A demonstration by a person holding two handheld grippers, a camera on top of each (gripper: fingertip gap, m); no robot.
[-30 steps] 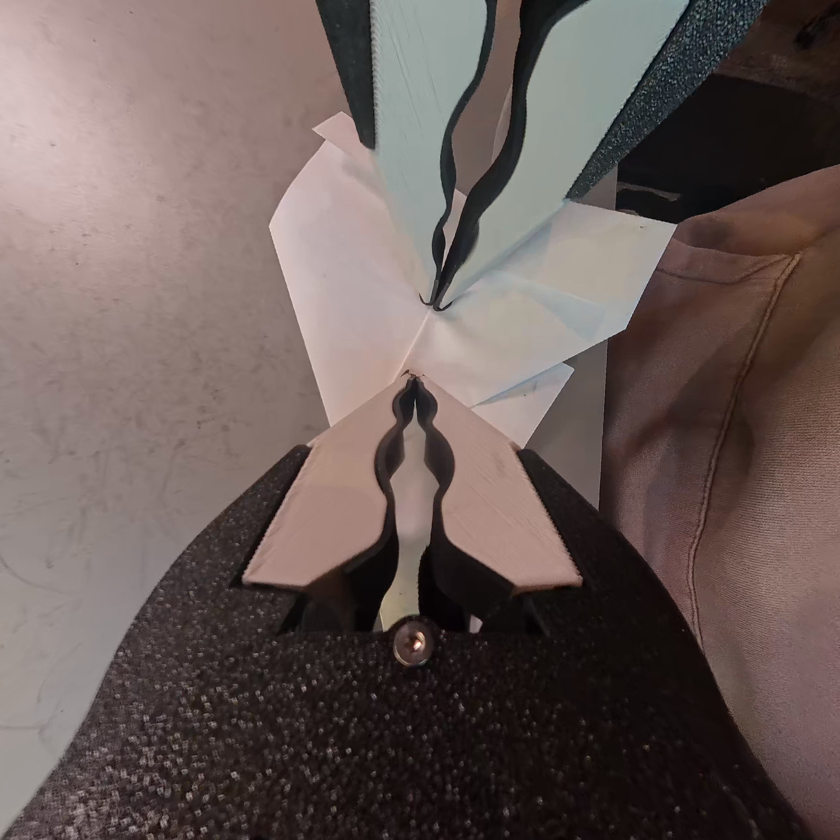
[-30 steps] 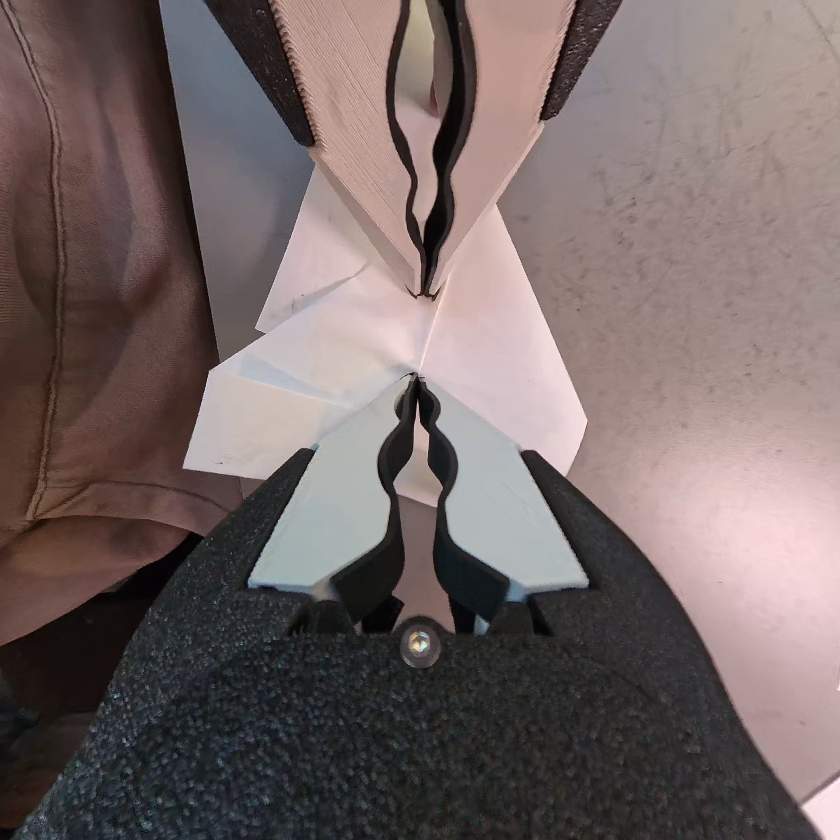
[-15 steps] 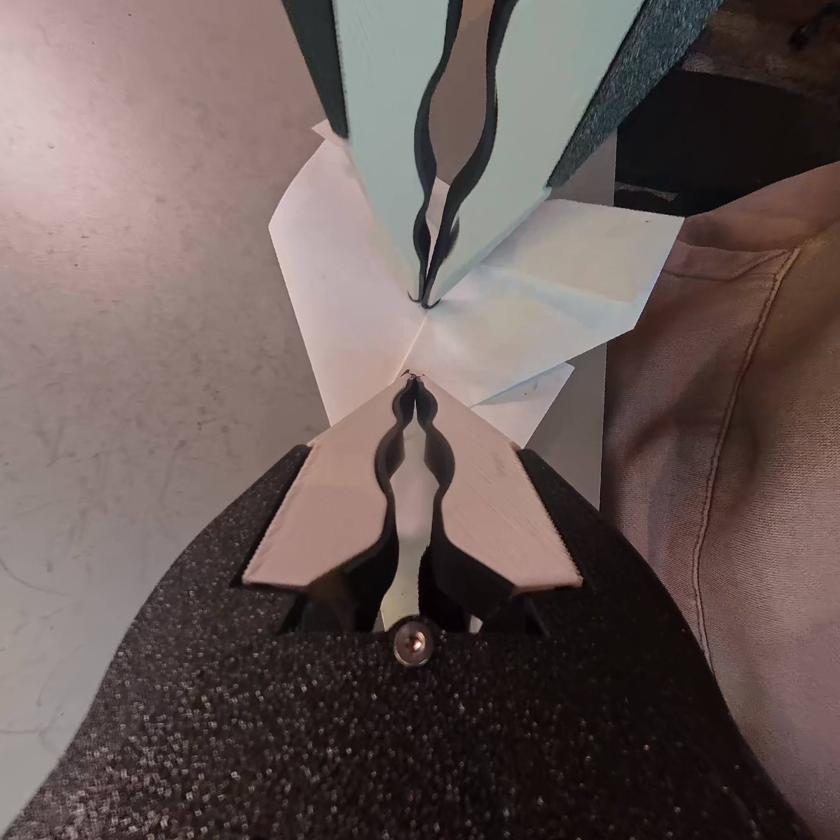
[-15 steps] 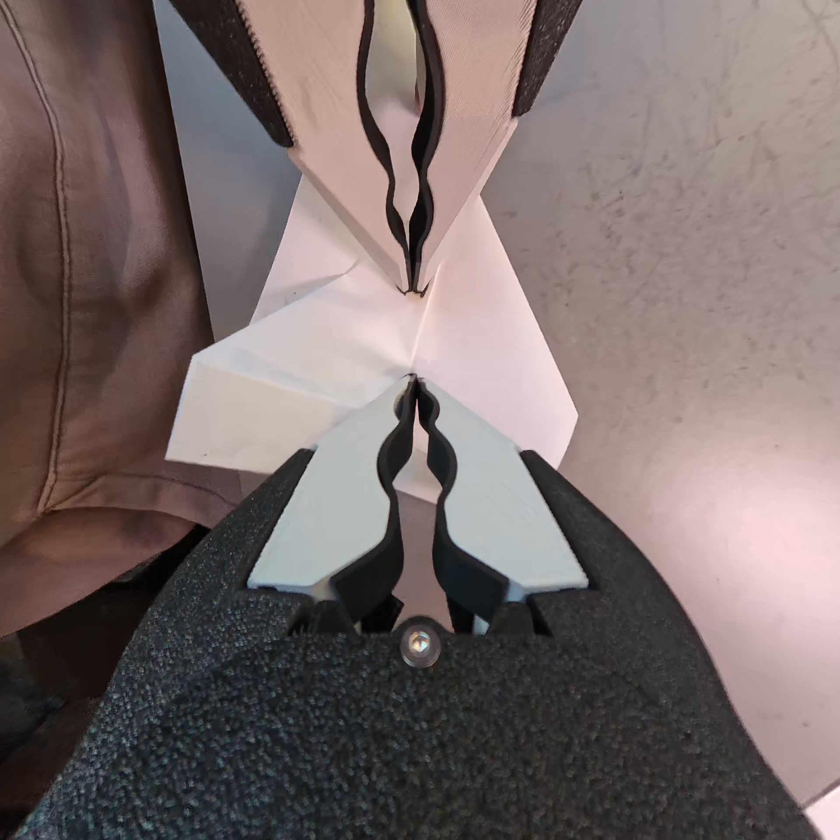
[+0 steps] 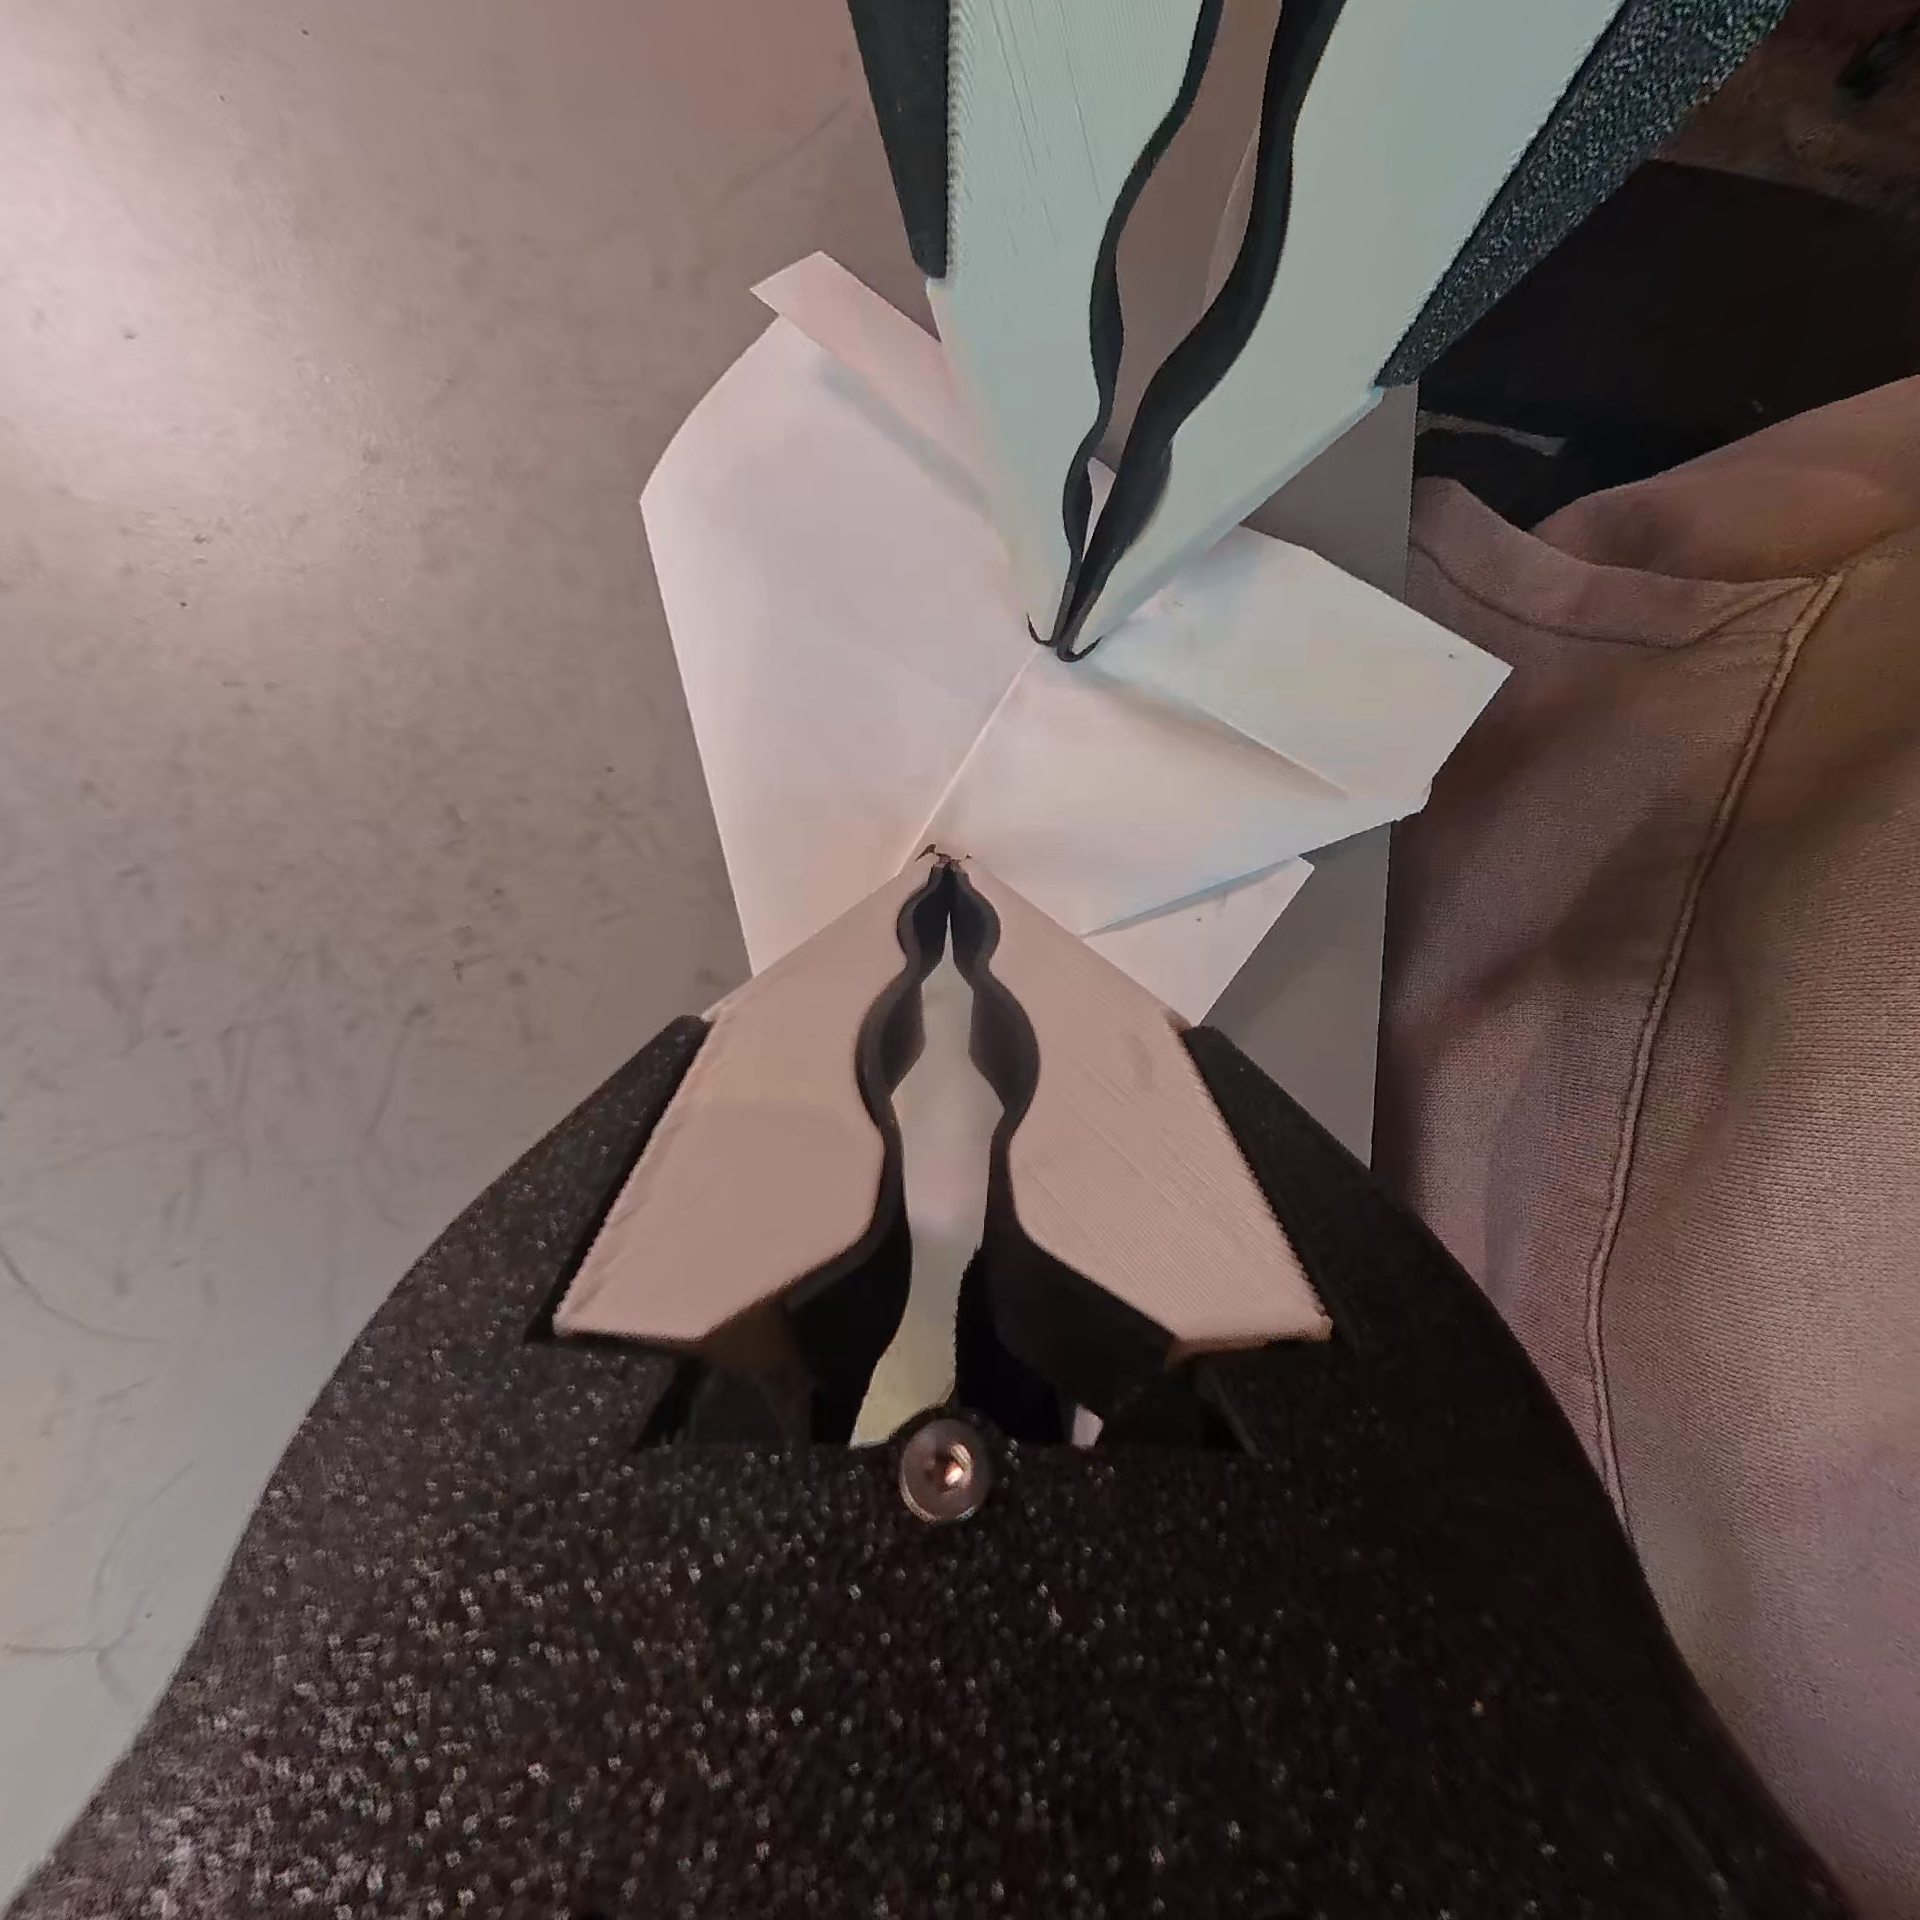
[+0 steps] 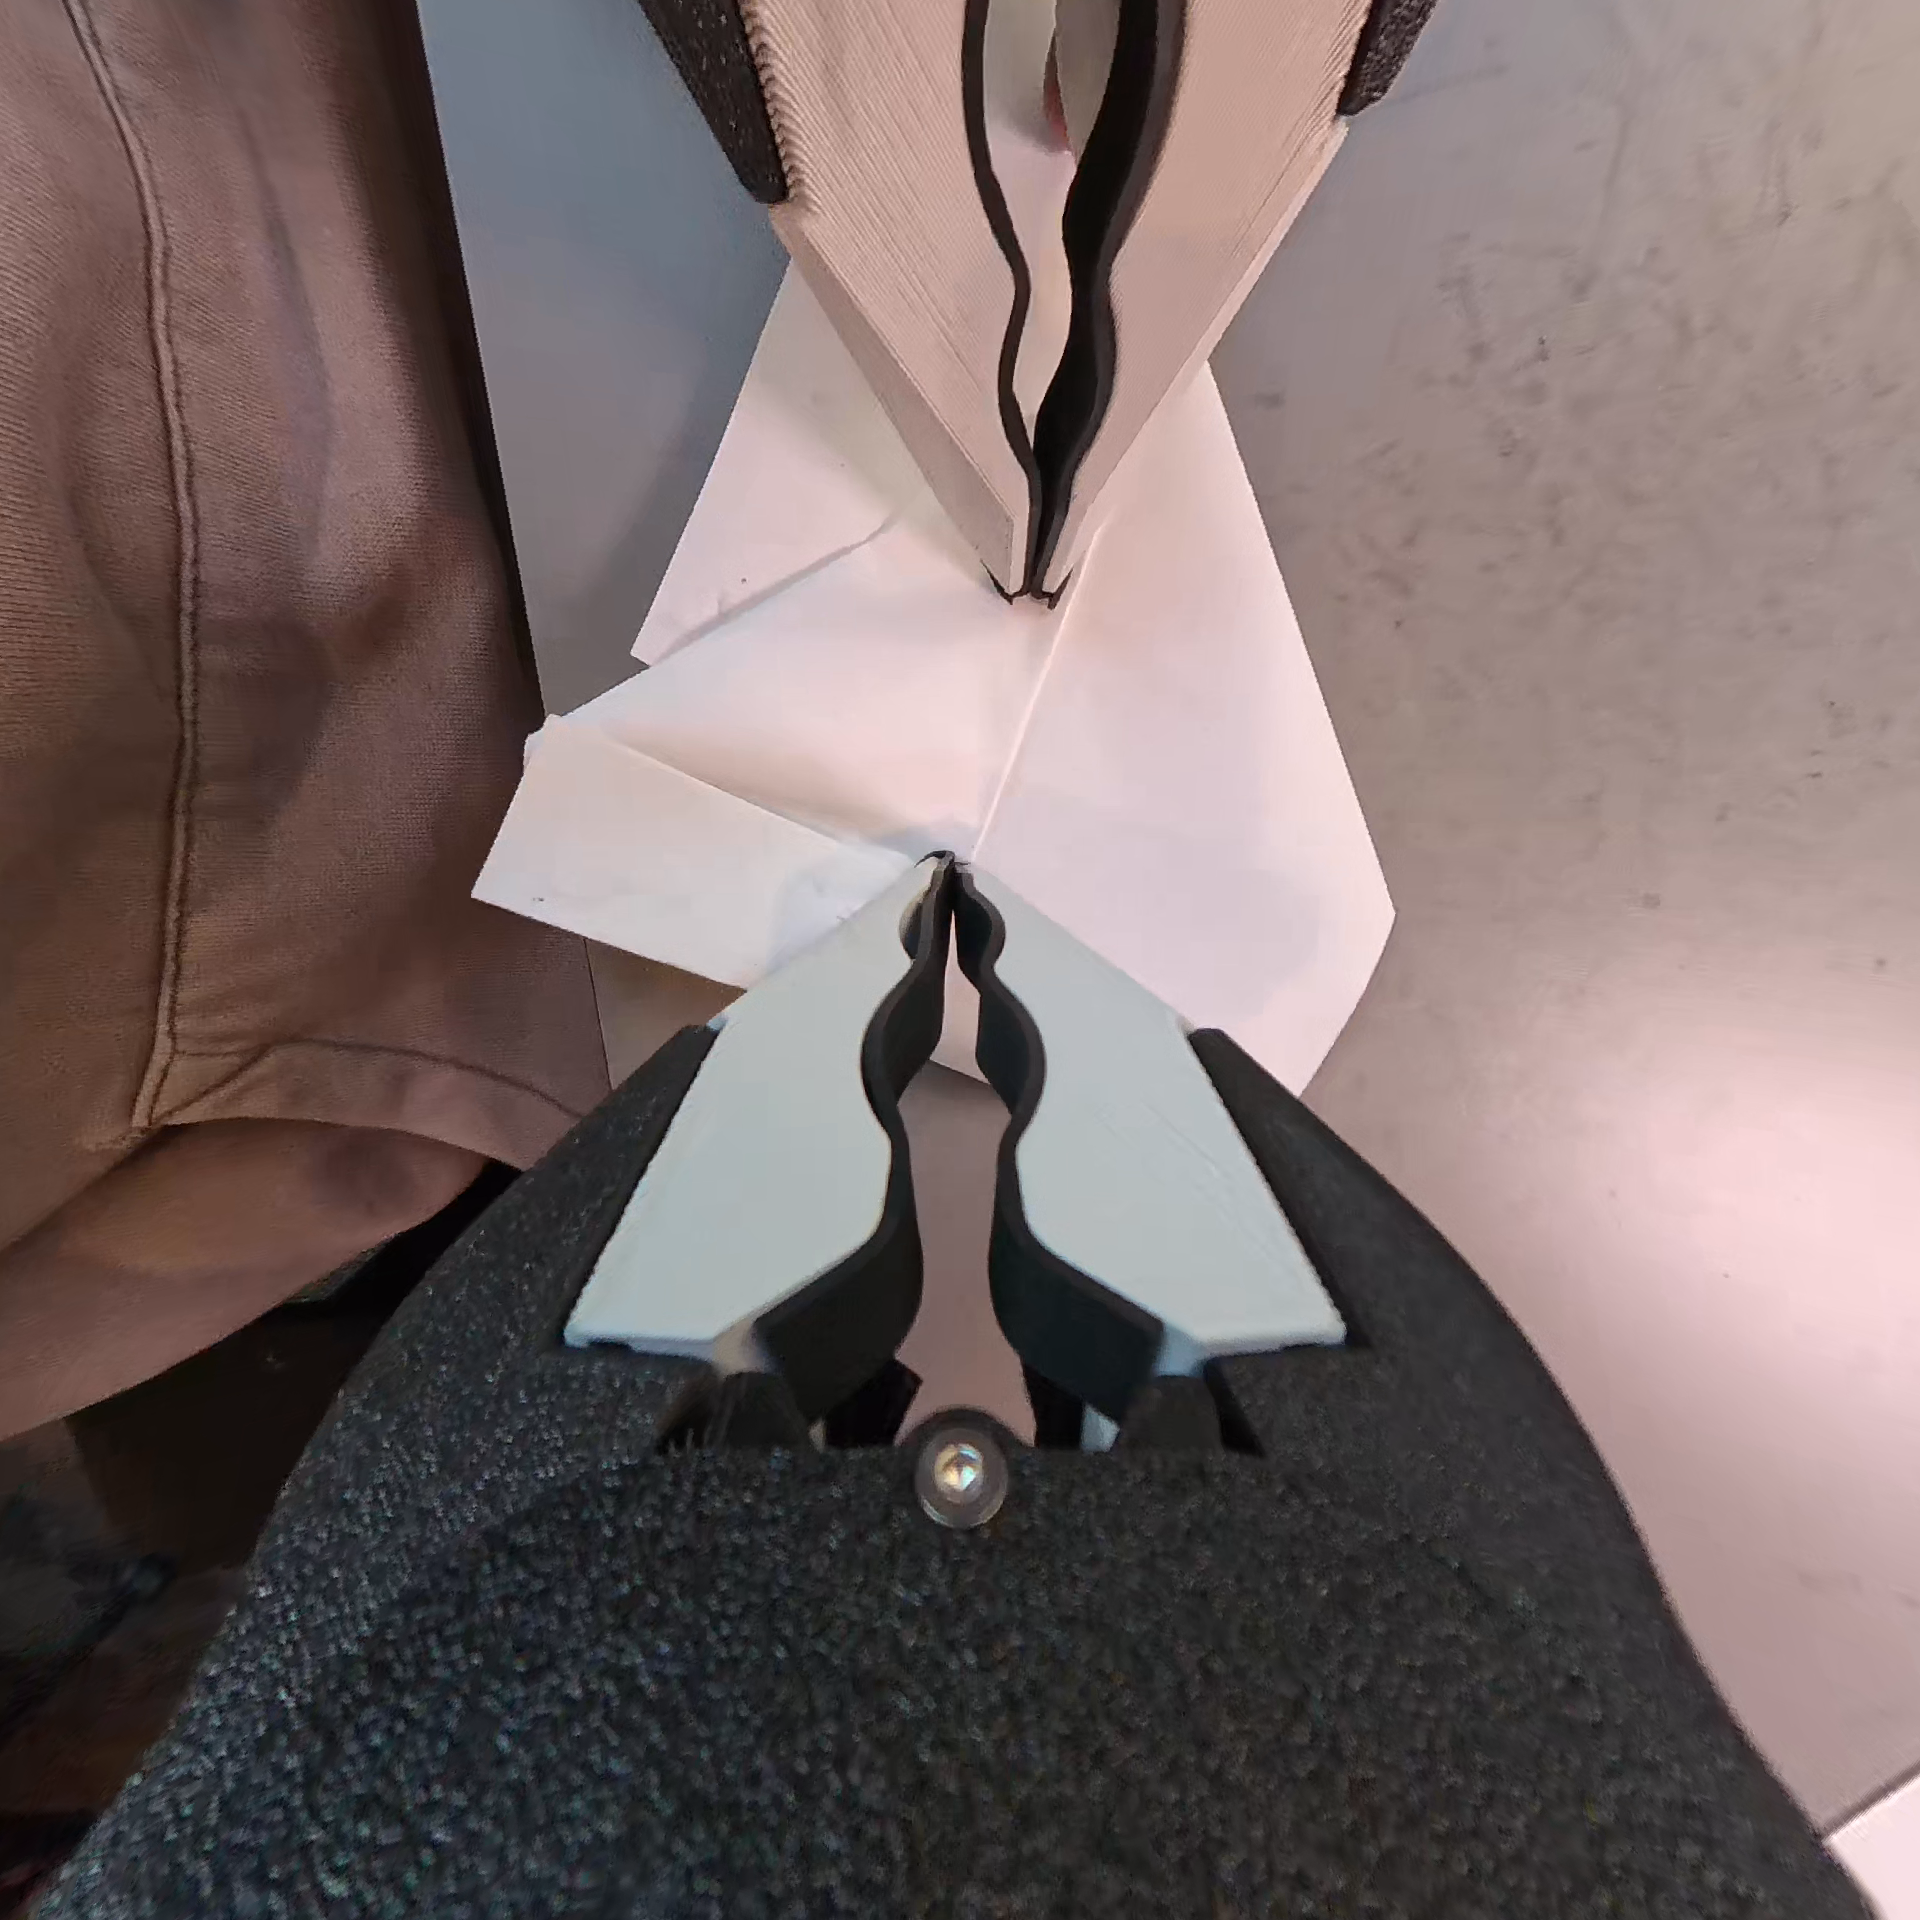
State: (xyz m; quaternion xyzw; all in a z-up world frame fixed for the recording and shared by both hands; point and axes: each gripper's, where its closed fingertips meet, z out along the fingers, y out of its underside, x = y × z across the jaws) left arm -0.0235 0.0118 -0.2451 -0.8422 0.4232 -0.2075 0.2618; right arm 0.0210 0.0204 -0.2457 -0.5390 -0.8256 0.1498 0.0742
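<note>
The folded white paper hung above the grey bench, close to my brown shirt, pinched along its centre crease from both ends. My left gripper was pressed together on the near end of the crease, and my right gripper was likewise clamped on the opposite end. Over the last second the right gripper had swung slightly and the paper's flaps shifted with it, both pinches unchanged.

Creased matt paper, ribbed plastic tongs, scuffed tabletop.
</note>
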